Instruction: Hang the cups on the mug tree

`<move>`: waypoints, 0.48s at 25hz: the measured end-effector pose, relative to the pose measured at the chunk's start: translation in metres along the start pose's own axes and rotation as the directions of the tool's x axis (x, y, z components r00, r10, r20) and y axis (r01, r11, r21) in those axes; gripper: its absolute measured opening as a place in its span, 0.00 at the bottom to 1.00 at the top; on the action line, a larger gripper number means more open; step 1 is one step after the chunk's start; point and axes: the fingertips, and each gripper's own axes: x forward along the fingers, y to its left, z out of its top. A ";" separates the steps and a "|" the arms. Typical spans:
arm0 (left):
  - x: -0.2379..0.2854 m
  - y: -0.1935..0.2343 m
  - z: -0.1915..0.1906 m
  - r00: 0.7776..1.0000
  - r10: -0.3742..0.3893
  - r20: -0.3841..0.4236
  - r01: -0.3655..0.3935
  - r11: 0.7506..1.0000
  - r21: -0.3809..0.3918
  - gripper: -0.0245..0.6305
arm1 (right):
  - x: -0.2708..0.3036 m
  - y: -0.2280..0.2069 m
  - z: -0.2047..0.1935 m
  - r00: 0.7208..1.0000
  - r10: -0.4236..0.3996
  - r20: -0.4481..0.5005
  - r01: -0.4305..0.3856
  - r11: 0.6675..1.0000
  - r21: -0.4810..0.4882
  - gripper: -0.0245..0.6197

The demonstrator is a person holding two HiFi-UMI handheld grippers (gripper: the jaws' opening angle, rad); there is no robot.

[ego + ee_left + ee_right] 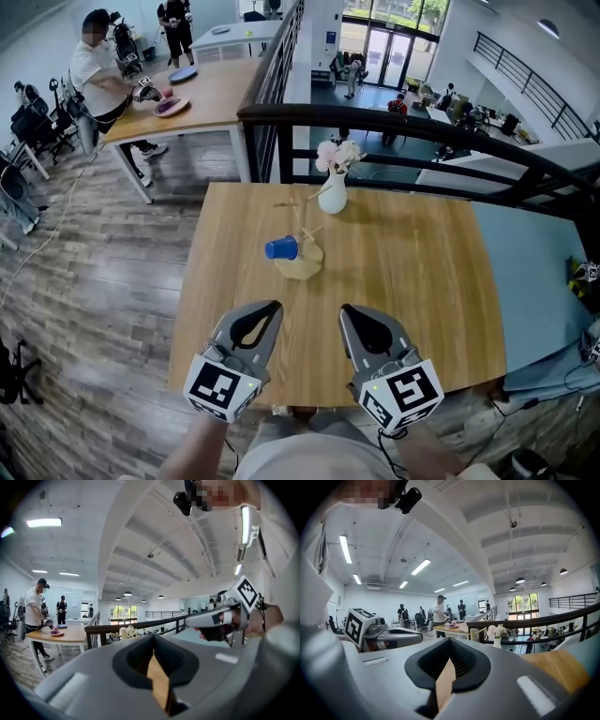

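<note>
two grippers, left gripper [270,309] and right gripper [351,311], hover over the table's [422,281] near edge, jaws pressed together with nothing between them. blue cup [281,248] hangs sideways on the mug tree's [302,262] left side, mid-table, near a flower vase [333,195].

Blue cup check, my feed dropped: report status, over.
Left gripper shut, empty; right gripper shut, empty. Blue plastic cup looks hung on the wooden mug tree. White flower vase stands behind it, not in the way.

Blue cup [281,248] on mug tree [302,262], vase [333,195] behind; L gripper [268,308] & R gripper [352,312] closed, empty.
</note>
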 end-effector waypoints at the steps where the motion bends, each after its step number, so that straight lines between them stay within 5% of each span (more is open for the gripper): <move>1: 0.001 -0.004 0.001 1.000 -0.005 -0.004 0.005 1.000 -0.002 0.04 | 0.000 0.000 0.000 1.000 0.001 -0.001 -0.001 1.000 0.000 0.04; 12: 0.014 -0.003 0.002 1.000 -0.008 0.000 0.008 0.999 -0.033 0.04 | -0.012 -0.021 0.008 0.998 -0.058 0.010 0.059 0.997 -0.054 0.04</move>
